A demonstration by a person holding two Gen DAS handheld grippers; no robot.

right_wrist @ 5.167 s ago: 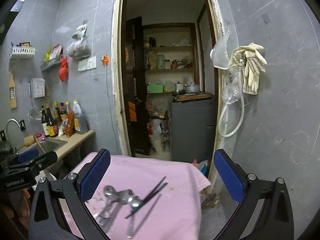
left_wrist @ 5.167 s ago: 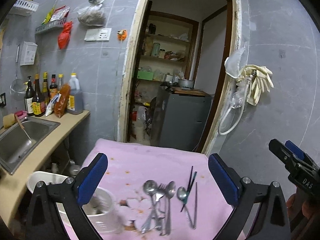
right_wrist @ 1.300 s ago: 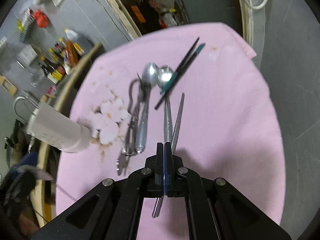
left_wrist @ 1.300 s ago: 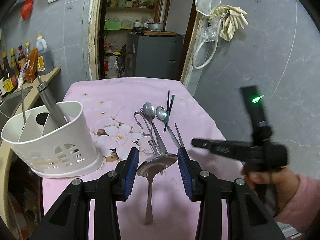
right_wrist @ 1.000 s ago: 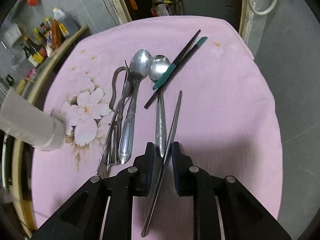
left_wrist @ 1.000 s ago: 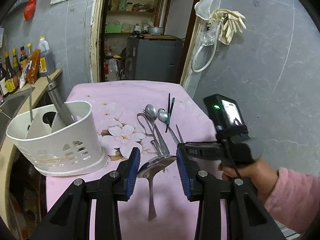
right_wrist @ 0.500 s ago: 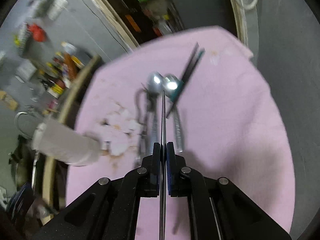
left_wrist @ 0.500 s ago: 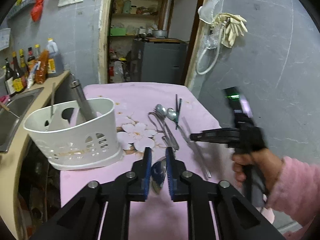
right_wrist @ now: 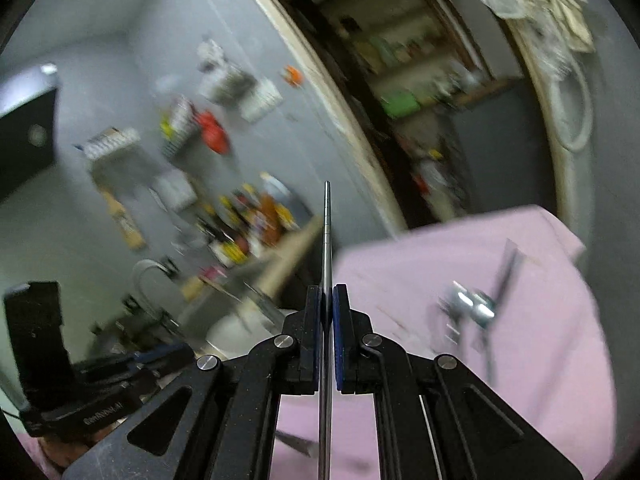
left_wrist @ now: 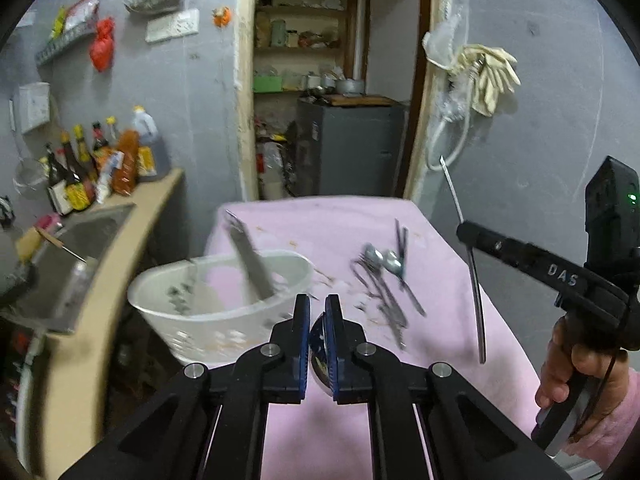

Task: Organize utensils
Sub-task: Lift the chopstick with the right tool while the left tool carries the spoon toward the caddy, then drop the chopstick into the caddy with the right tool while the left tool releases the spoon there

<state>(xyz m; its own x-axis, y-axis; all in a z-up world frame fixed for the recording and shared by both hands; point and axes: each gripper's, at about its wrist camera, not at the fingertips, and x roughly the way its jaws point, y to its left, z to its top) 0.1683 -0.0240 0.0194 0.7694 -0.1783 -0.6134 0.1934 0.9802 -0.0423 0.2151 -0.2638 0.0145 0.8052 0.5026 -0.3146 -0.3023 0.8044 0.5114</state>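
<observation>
My left gripper [left_wrist: 318, 322] is shut on a steel spoon [left_wrist: 319, 346], its bowl between the pads, held above the pink cloth just in front of the white utensil caddy [left_wrist: 216, 320]. My right gripper [right_wrist: 327, 308] is shut on a metal chopstick [right_wrist: 327, 240] that points up and away; it also shows in the left wrist view [left_wrist: 474, 280], lifted over the cloth's right side. Spoons, a fork and dark chopsticks [left_wrist: 384, 276] lie in a pile on the pink tablecloth [left_wrist: 440, 320]. A steel handle [left_wrist: 250, 260] stands in the caddy.
A counter with a sink [left_wrist: 68, 256] and sauce bottles [left_wrist: 96, 164] runs along the left. A doorway [left_wrist: 332, 92] to a pantry with a grey cabinet lies behind the table. Gloves and a hose [left_wrist: 480, 76] hang on the right wall. The right wrist view is motion-blurred.
My right gripper has lifted the chopstick off the cloth and swung it up and left. My left gripper has moved with the spoon closer to the caddy.
</observation>
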